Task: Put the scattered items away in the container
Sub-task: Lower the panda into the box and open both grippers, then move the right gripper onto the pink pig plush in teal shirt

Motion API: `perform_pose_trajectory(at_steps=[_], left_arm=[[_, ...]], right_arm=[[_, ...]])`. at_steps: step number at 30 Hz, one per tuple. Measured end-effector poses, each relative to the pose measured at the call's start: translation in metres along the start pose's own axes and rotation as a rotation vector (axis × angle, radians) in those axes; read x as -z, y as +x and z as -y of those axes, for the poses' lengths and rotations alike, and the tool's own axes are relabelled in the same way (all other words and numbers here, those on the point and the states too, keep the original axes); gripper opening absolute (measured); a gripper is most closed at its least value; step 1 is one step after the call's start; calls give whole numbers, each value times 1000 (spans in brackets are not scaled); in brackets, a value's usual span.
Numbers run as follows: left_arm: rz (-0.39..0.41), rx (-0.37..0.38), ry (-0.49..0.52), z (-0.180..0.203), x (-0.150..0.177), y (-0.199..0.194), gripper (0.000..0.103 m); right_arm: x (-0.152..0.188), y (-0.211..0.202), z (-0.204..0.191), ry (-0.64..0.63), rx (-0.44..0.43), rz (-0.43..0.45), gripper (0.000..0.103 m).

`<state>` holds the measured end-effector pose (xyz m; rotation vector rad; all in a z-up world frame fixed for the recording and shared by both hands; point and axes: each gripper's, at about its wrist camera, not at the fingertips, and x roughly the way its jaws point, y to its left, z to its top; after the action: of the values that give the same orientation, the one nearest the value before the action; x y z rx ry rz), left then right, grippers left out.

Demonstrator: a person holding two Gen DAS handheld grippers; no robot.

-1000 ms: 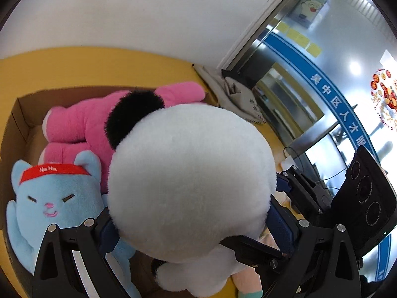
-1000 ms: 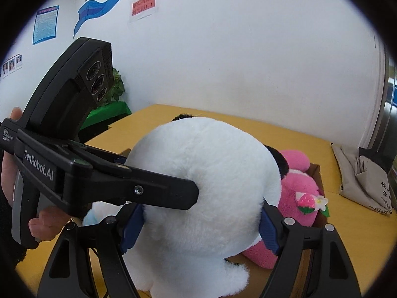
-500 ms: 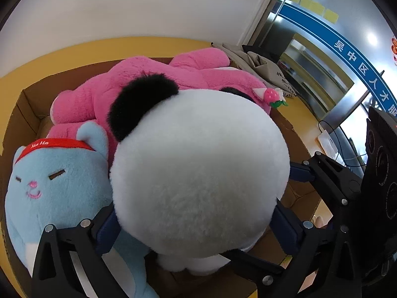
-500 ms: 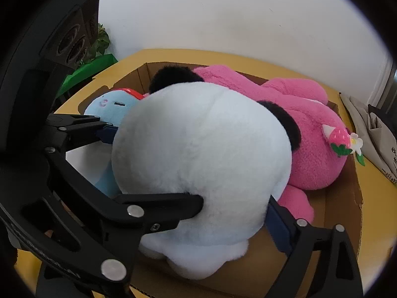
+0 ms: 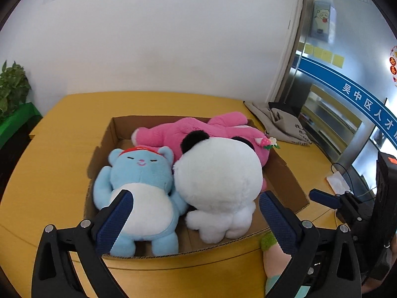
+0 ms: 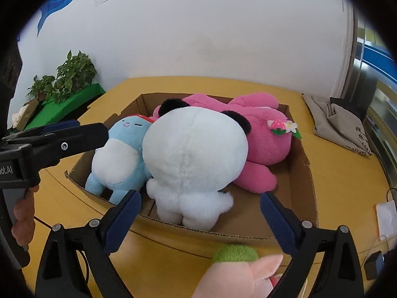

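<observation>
While the white panda plush (image 5: pixel 217 173) lies in the cardboard box (image 5: pixel 290 181) on the yellow bench (image 5: pixel 54 173), both claws stand back from it with nothing between their fingers. The left claw (image 5: pixel 196 206) is spread wide, and its blue pads (image 5: pixel 116 213) are on the near side of the box, not touching any toy. The right claw (image 6: pixel 199 209) has just been opening and is now wide apart too, with the panda beyond its tips and free of them.

In the box the panda lies face down with its back up, between a light blue plush (image 5: pixel 141 186) with a red headband on its left and a pink plush (image 5: pixel 198 130) behind it and to its right. The pink one carries a small strawberry with a flower (image 6: pixel 282 126).

One more soft toy, pink with a green tuft (image 6: pixel 235 253), lies on the bench in front of the box, just under the right claw. A grey cloth bag (image 6: pixel 335 121) lies on the far right of the bench.
</observation>
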<state>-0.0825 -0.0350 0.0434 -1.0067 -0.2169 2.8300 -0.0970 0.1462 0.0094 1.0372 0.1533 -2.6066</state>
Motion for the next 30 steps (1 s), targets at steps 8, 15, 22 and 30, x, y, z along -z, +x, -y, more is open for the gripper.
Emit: perform_pose_trajectory(at_steps=[8, 15, 22, 30], left_arm=[[25, -124, -39, 5, 32, -28, 103], [12, -112, 1, 16, 46, -38, 103], [1, -100, -5, 18, 53, -43, 103], [2, -81, -6, 20, 55, -47, 103]], right_arm=[[15, -35, -16, -25, 71, 38, 98], [24, -46, -22, -23, 84, 39, 98], [29, -54, -24, -27, 107, 37, 98], [32, -59, -22, -23, 122, 40, 98]])
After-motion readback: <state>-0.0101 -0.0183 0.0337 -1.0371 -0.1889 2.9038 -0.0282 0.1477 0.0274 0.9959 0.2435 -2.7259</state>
